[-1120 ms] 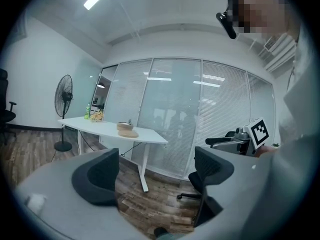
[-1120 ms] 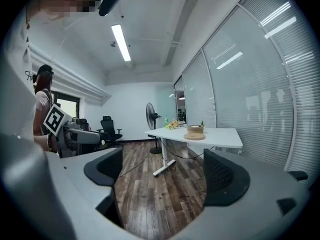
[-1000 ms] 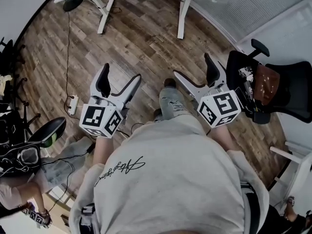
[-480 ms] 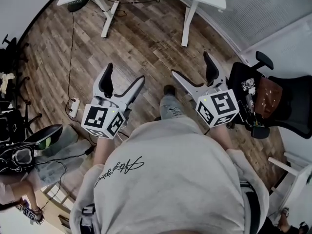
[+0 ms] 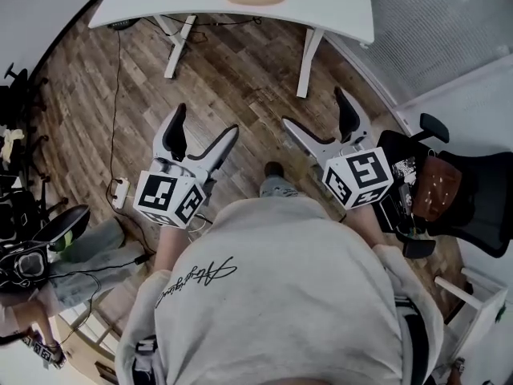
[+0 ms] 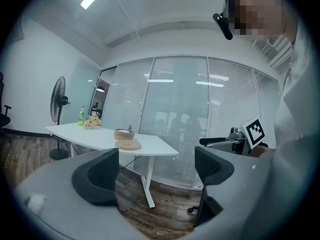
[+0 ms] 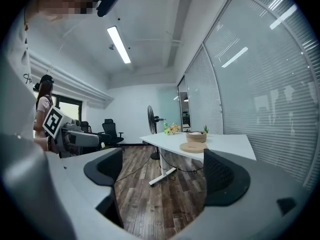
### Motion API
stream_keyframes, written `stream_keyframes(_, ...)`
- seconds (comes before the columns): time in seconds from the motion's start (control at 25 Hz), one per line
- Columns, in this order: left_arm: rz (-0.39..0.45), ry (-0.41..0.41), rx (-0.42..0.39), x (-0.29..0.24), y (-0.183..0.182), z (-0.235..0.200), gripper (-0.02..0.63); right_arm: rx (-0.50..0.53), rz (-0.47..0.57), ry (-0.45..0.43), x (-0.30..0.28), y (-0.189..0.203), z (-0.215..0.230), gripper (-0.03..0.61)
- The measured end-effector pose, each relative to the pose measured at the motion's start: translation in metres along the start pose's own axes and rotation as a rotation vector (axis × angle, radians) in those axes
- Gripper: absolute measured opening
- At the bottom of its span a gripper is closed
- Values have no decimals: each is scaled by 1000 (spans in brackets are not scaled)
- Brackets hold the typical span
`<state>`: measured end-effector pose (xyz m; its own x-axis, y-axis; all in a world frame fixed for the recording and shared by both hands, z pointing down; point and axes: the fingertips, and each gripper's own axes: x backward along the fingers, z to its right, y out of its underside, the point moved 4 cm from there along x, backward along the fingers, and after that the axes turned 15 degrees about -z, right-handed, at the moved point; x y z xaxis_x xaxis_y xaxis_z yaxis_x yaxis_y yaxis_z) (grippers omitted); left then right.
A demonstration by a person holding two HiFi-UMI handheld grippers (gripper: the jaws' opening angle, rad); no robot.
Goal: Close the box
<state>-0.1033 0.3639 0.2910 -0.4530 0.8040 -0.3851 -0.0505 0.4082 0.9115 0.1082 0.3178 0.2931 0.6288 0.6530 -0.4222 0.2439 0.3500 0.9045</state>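
Left gripper (image 5: 204, 123) and right gripper (image 5: 314, 109) face the white table (image 5: 337, 6).
Both have their jaws wide apart, with nothing between them.

The floor (image 5: 240, 79) is brown wood plank, grainy and matt. The desk (image 5: 337, 2) has a smooth white top with a faint sheen. On it, the box (image 7: 196, 136) and lid (image 7: 193, 147) look like pale matt wood. The left gripper (image 5: 204, 124) and right gripper (image 5: 314, 109) are smooth matt grey plastic; their jaws carry black pads with a fine dotted texture. The sweatshirt (image 5: 280, 295) is soft grey cloth. The chair (image 5: 481, 191) is black and matt. The wall (image 6: 175, 109) is glossy glass over slatted blinds.
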Motion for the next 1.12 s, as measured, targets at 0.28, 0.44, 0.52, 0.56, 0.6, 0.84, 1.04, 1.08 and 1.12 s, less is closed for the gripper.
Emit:
stream_keyframes(0.28, -5, -16, -1, -43, -22, -15, 457, 14, 3, -23, -28, -21, 40, 489)
stream_keyframes(0.44, -2, -35, 1, -63, -30, -23, 457, 22, 0, -41, -45, -27, 60, 489)
stream_keyframes(0.52, 4, -41, 3, -72, -35, -26, 457, 29, -2, -52, -53, -31, 67, 489)
stream_keyframes(0.56, 7, -45, 1, -76, -37, -28, 457, 33, -2, -59, -56, -32, 70, 490)
stream_keyframes(0.6, 9, -49, -1, -79, -39, -29, 457, 37, -2, -64, -60, -34, 73, 491)
stream_keyframes(0.84, 2, -68, 6, -87, -42, -39, 457, 26, -1, -106, -81, -41, 81, 491)
stream_keyframes(1.04, -18, -70, 9, -89, -39, -51, 457, -6, -3, -139, -90, -41, 77, 491)
stream_keyframes(1.08, -14, -70, 8, -89, -41, -52, 456, -7, -3, -140, -90, -41, 77, 491)
stream_keyframes(1.12, -7, -69, 5, -89, -43, -53, 457, -6, -4, -139, -91, -42, 77, 491)
